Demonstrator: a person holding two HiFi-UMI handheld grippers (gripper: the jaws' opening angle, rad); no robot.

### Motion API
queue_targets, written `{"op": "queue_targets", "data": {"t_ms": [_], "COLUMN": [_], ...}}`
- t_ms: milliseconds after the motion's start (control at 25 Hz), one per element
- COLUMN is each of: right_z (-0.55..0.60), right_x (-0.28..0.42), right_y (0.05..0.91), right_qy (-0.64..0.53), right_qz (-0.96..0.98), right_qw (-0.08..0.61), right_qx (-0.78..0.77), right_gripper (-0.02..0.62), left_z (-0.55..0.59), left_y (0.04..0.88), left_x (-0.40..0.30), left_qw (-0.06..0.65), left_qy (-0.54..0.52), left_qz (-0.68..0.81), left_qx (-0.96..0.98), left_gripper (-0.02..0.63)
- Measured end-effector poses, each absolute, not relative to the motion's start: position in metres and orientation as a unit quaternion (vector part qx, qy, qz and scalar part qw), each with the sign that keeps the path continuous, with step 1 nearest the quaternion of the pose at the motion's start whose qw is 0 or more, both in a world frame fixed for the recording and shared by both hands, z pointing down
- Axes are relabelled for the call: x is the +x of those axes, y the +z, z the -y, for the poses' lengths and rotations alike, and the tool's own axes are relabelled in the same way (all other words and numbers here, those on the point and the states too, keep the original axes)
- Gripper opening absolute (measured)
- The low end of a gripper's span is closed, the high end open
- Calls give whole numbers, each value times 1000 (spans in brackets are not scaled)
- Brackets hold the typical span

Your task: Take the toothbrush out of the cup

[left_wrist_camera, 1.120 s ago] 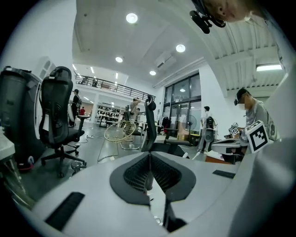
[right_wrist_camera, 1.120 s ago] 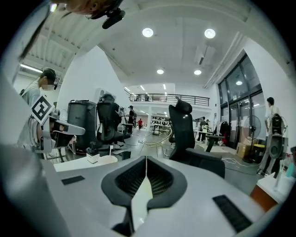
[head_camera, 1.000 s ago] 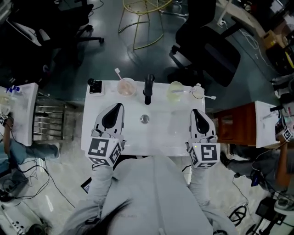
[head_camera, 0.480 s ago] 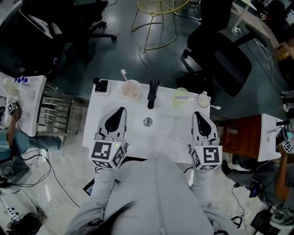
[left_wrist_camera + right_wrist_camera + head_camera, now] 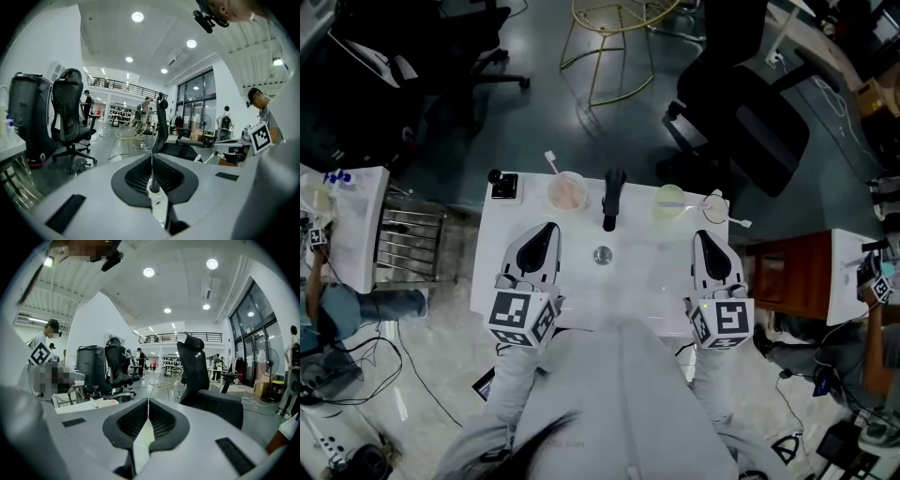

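1. So, both tools are clamped fully shut with nothing in them. On the left tool (image 5: 548, 229) the jaws are pressed tight together, tips aimed at the back of the surface. The right tool (image 5: 701, 235) is the same, with its jaws meeting in one thin line.
2. Both sit over the near half of the white surface (image 5: 652, 281), the left tool on the left side and the right tool on the right, well apart from each other. Can't tell from where I'm standing whether they actually touch it.
3. Between them is the drain (image 5: 602, 254). Just behind that, the black faucet (image 5: 612, 195) stands at the middle of the back edge.
4. The toothbrush (image 5: 551, 163) is in the pink cup (image 5: 568, 191), just left of the faucet. One end pokes out over the rim, up and to the left. The cup is ahead of the left tool, clearly apart from it.
5. Right of the faucet there's a pale green cup (image 5: 669, 201), and beside it a small white container (image 5: 712, 206). A white stick-like thing (image 5: 733, 223) juts out of that toward the right corner, but it's too small to say what it is.
6. The back left corner has a black knob (image 5: 496, 175) on a white block (image 5: 504, 188).
7. Further out on the floor behind the surface there's a yellow wire stool (image 5: 614, 54) and a black office chair (image 5: 755, 117).
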State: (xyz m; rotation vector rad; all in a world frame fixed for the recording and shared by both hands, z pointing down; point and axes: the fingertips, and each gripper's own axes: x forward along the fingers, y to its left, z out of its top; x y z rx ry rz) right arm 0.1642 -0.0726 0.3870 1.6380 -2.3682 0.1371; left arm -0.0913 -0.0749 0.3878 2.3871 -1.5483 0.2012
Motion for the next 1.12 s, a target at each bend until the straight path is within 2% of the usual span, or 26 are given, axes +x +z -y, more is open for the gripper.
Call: {"op": "queue_targets", "data": {"t_ms": [760,1120], "right_z": [113,125], "right_x": [170,175], "right_y": [441,489], "right_qy": [135,191], "right_qz": [802,786], "right_qw": [116,147], "right_qx": [571,570], "right_gripper": [31,153], "left_z": [78,80], "left_y": [413,426], "left_x": [-74,-61], "left_qw": [173,186], "left_qy": [85,94], "left_qz": [500,482], "left_qx": [844,851], "left_gripper": [31,31]}}
